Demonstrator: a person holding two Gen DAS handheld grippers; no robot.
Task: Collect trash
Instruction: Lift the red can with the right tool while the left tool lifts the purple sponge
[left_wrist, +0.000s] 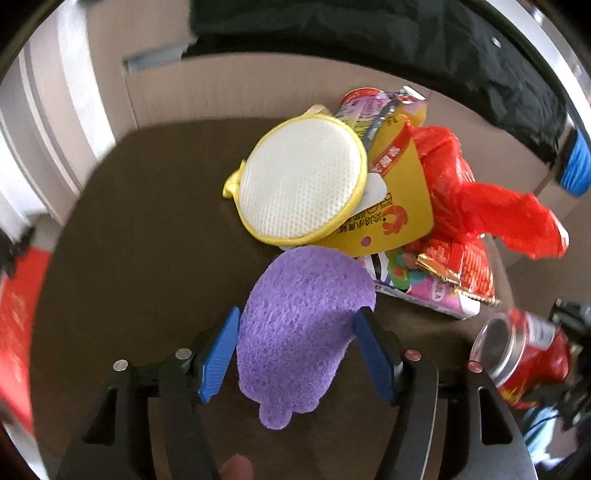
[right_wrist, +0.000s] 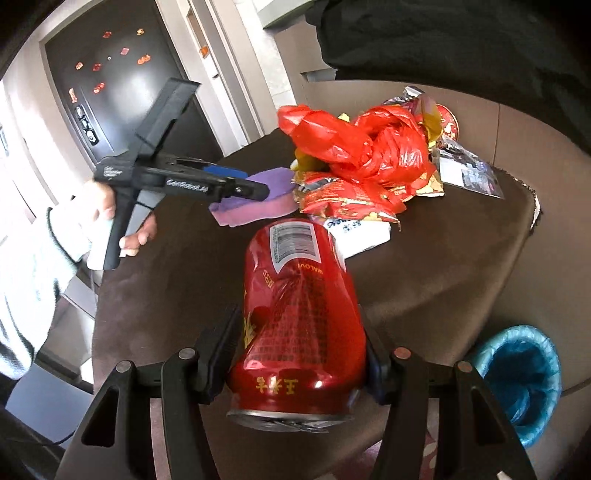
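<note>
The red can, clamped lengthwise in the right gripper, hangs over the brown table just short of the trash heap, while the left gripper pinches the purple sponge at that heap's near edge, both apparently bound for the blue-lined bin below the table's corner.

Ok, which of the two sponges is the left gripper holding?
The purple sponge, between the left gripper fingers. The white, yellow-rimmed sponge lies free on the pile.
</note>
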